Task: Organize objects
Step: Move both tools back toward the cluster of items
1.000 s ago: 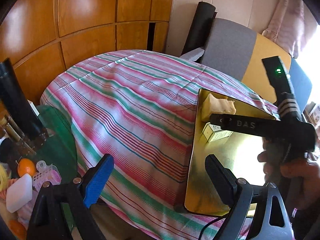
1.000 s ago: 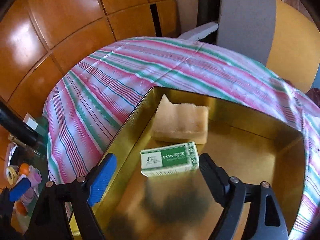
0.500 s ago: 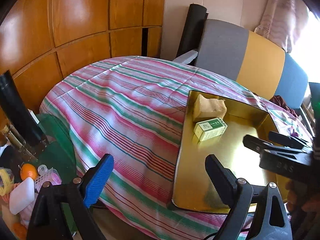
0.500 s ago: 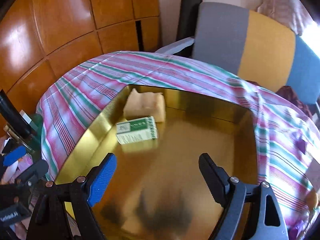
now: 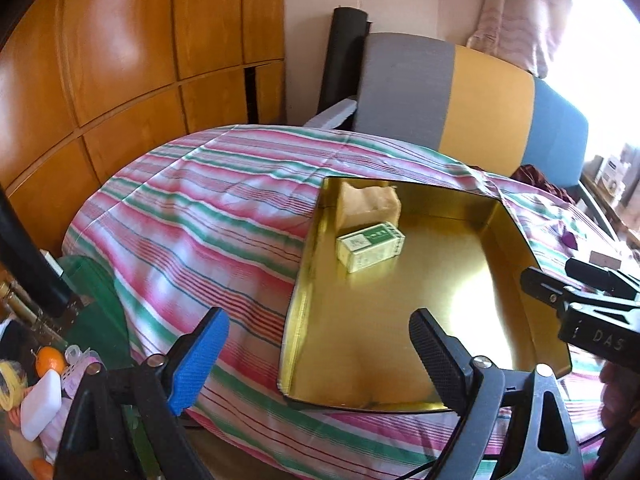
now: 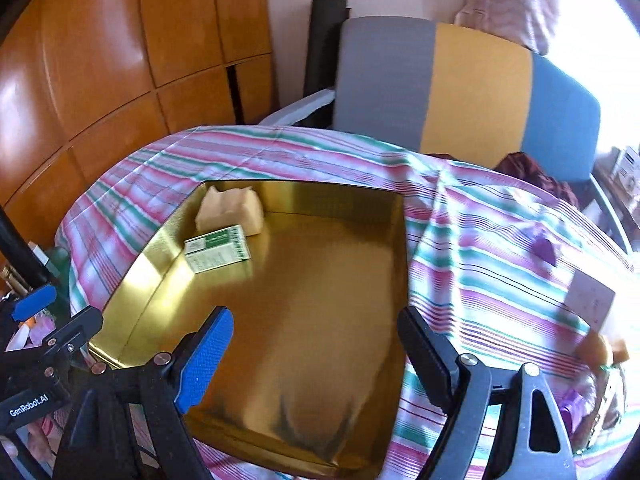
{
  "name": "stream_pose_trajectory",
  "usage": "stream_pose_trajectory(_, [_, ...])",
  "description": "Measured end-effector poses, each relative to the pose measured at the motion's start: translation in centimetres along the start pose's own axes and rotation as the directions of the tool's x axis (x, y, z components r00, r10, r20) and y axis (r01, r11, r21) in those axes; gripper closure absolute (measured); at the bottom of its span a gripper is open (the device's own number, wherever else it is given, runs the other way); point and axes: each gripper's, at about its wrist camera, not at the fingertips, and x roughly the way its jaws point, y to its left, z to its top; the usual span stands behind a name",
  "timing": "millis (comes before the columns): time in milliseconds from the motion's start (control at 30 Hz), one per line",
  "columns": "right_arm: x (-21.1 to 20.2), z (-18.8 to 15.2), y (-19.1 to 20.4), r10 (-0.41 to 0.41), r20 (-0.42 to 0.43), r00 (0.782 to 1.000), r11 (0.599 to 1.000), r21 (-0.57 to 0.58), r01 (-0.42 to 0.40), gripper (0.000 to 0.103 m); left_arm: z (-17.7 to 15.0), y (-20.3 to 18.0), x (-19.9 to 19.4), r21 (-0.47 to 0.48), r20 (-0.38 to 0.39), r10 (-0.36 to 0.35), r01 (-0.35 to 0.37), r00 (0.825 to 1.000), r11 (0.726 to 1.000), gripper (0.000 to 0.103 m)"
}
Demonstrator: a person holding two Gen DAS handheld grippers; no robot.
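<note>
Jaws on the left gripper (image 5: pixel 316 354) are spread wide but closing, with nothing between them; they hang over the near left edge of the gold tray (image 5: pixel 400 320) and the striped cloth (image 5: pixel 208 216) beside it. The right gripper (image 6: pixel 314 350) is also spread wide and empty, above the bare near part of the tray floor. A green and white box (image 6: pixel 218 248) lies well beyond both sets of jaws, in the far left corner of the tray, touching a tan block (image 6: pixel 234 212) behind it. Nothing stands between the jaws and the box. To the right on the cloth lie a pale card (image 6: pixel 590 300) and a small purple thing (image 6: pixel 544 248). Left of the table, an orange (image 5: pixel 50 364) and a white block (image 5: pixel 40 404) sit among blurred clutter.
</note>
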Motion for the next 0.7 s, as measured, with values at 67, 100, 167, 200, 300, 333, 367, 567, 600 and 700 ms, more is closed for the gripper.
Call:
stream_pose_trajectory(67, [-0.4, -0.3, -1.1, -0.015, 0.001, 1.0, 1.0, 0.018, 0.015, 0.017, 0.1, -0.7, 0.0, 0.012, -0.003, -0.01, 0.01, 1.0, 1.0, 0.013])
stream_pose_trajectory(100, [-0.6, -0.4, -1.8, -0.025, 0.002, 1.0, 0.999, 0.025, 0.025, 0.017, 0.1, -1.1, -0.1, 0.016, -0.003, -0.016, 0.017, 1.0, 1.0, 0.013])
stream_pose_trajectory(167, [-1.0, -0.6, -2.9, -0.042, 0.003, 0.999, 0.998, 0.038, 0.042, 0.017, 0.3, -1.9, -0.2, 0.033, 0.002, -0.026, 0.026, 1.0, 0.999, 0.013])
stream_pose_trajectory(200, [-1.2, -0.8, -3.5, -0.052, 0.003, 0.999, 0.998, 0.044, 0.052, 0.017, 0.3, -2.3, -0.3, 0.043, 0.004, -0.03, 0.03, 1.0, 0.999, 0.013])
stream_pose_trajectory(300, [-1.8, -1.2, -5.3, -0.083, 0.004, 0.997, 0.995, 0.064, 0.083, 0.017, 0.5, -3.8, -0.3, 0.069, 0.003, -0.05, 0.05, 0.999, 0.996, 0.013])
stream_pose_trajectory(333, [-2.0, -1.3, -5.9, -0.091, 0.003, 0.996, 0.993, 0.07, 0.09, 0.017, 0.6, -4.1, -0.4, 0.076, 0.004, -0.055, 0.054, 0.999, 0.996, 0.013])
stream_pose_trajectory(367, [-2.2, -1.5, -6.5, -0.102, 0.0, 0.995, 0.992, 0.077, 0.102, 0.017, 0.7, -4.7, -0.3, 0.089, 0.005, -0.062, 0.061, 0.998, 0.994, 0.013])
stream_pose_trajectory(567, [-3.4, -2.6, -10.8, -0.174, -0.026, 0.984, 0.978, 0.111, 0.176, 0.017, 1.2, -7.8, -0.3, 0.148, 0.002, -0.106, 0.105, 0.994, 0.983, 0.013])
stream_pose_trajectory(600, [-3.6, -2.8, -11.7, -0.185, -0.034, 0.982, 0.975, 0.12, 0.188, 0.017, 1.3, -8.3, -0.2, 0.155, -0.001, -0.114, 0.113, 0.993, 0.981, 0.013])
stream_pose_trajectory(700, [-4.2, -3.6, -14.5, -0.234, -0.065, 0.97, 0.959, 0.15, 0.242, 0.017, 1.6, -10.1, 0.0, 0.183, -0.011, -0.147, 0.147, 0.989, 0.972, 0.013])
